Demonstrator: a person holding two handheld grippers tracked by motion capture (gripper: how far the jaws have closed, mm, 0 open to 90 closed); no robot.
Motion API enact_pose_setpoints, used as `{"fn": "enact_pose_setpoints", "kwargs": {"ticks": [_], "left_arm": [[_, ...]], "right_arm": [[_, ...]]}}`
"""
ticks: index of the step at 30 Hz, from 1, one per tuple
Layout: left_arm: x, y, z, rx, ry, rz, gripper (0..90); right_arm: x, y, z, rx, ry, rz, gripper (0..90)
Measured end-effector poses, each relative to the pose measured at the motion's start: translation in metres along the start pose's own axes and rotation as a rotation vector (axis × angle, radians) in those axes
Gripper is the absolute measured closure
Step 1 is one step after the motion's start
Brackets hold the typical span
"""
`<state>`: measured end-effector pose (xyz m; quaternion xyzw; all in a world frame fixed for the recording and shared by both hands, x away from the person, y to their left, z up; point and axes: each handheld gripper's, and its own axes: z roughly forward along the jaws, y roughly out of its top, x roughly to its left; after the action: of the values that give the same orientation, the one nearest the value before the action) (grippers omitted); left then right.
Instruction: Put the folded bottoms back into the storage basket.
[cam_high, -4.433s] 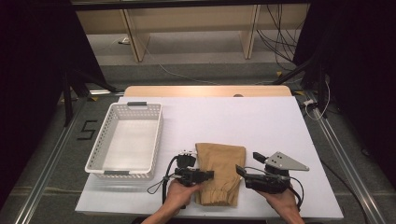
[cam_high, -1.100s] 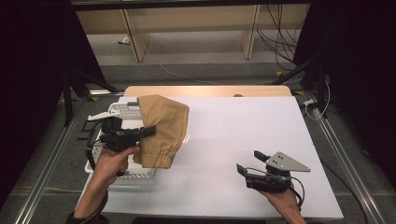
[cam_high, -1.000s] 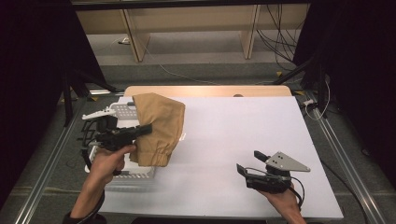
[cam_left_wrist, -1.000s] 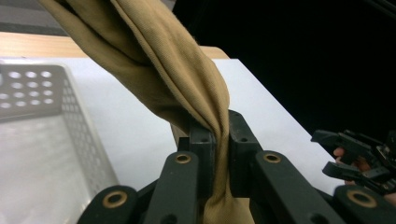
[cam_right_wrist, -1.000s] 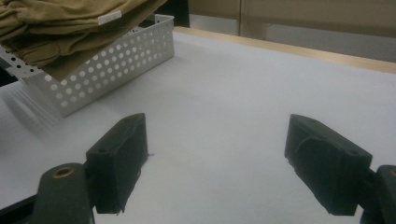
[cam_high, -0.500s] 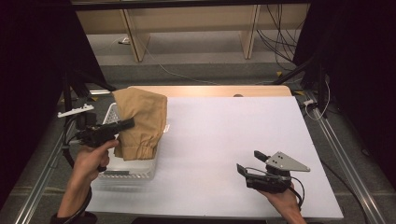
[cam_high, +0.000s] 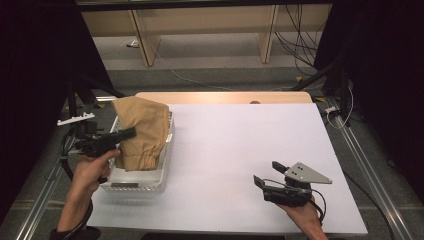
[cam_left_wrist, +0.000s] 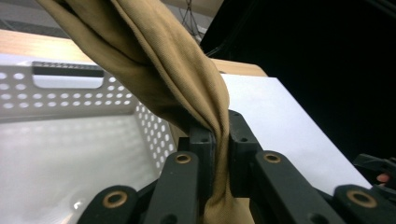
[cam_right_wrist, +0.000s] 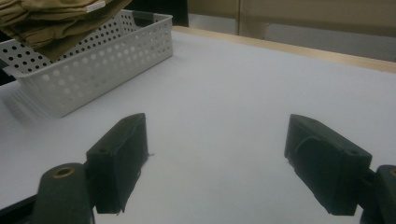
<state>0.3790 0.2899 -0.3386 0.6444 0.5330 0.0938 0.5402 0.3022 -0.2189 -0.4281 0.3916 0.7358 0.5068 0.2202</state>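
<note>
Jaws of left gripper (cam_high: 131, 133) clamp tan folded cloth garment (cam_high: 141, 131) above white perforated plastic basket (cam_high: 165, 167); lower centred before release; right gripper (cam_high: 266, 175) rests open on counter (cam_high: 235, 140).

— What did the right gripper view show?
— The right gripper (cam_right_wrist: 217, 172) hovered low over the white table (cam_right_wrist: 243, 93), its two black jaws spread wide with nothing between them.
— And farther off?
— A white perforated basket (cam_right_wrist: 100, 60) stood at the upper left, with tan cloth (cam_right_wrist: 51, 21) hanging above its near end.
</note>
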Motion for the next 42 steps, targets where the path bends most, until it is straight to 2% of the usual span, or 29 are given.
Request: {"fn": "enact_pose_setpoints", "kwargs": {"ticks": [12,23,38,42], "left_arm": [[0.019,-0.006,0.007,0.044,0.049,-0.017,83.0],[0.03,-0.014,0.022,0.117,0.094,-0.006,82.9],[0.04,-0.024,0.04,0.191,0.109,-0.003,82.7],[0.04,-0.024,0.043,0.195,0.105,-0.005,82.7]], "right_arm": [[0.0,0.0,0.0,0.004,0.001,-0.004,22.3],[0.0,0.0,0.0,0.002,0.001,-0.005,22.4],[0.0,0.0,0.0,0.004,0.003,-0.008,22.4],[0.0,0.0,0.0,0.004,0.003,-0.008,22.5]]}}
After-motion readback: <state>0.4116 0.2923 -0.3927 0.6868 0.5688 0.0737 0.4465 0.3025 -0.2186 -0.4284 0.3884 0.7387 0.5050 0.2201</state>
